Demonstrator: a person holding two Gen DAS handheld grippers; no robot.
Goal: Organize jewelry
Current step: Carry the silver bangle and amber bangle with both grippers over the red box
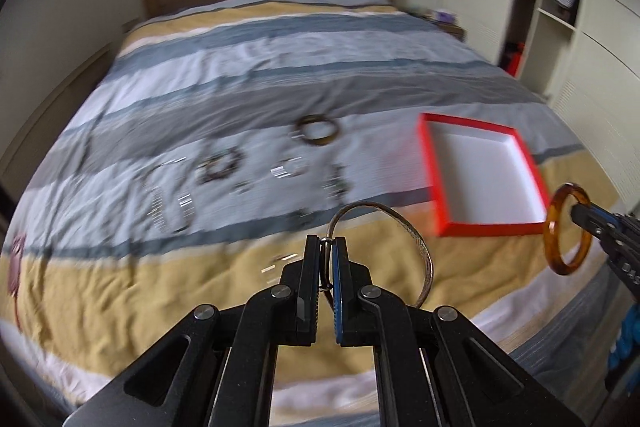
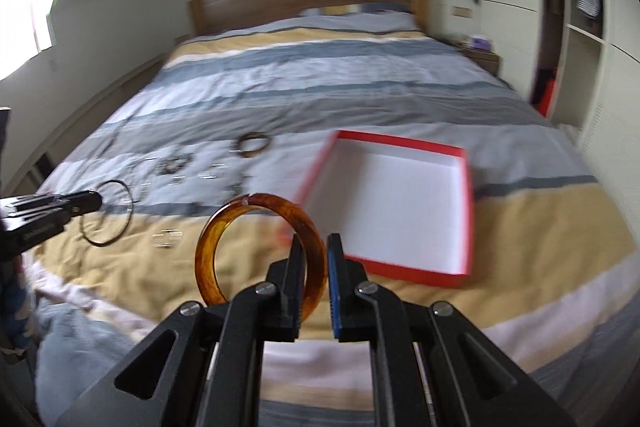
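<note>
Two bangles up in the air, none in the box yet. Left gripper (image 1: 328,245), low in the middle of the left wrist view, pinched tight on a thin round silver metal bangle (image 1: 420,247). Right gripper (image 2: 316,243), low in the middle of the right wrist view, squeezed on a thick shiny amber-brown bangle (image 2: 208,259). Flat red cardboard box with a white inside (image 2: 456,259) lying on the striped blue, white and yellow bed cover (image 2: 280,75), right of middle, with nothing in it. More blurry pieces left on the cover, left of the box: a dark brown ring bangle (image 1: 317,130), a dark beaded bracelet (image 1: 220,167), some small shiny bits. Probably just the start, with lots left to put away.
</note>
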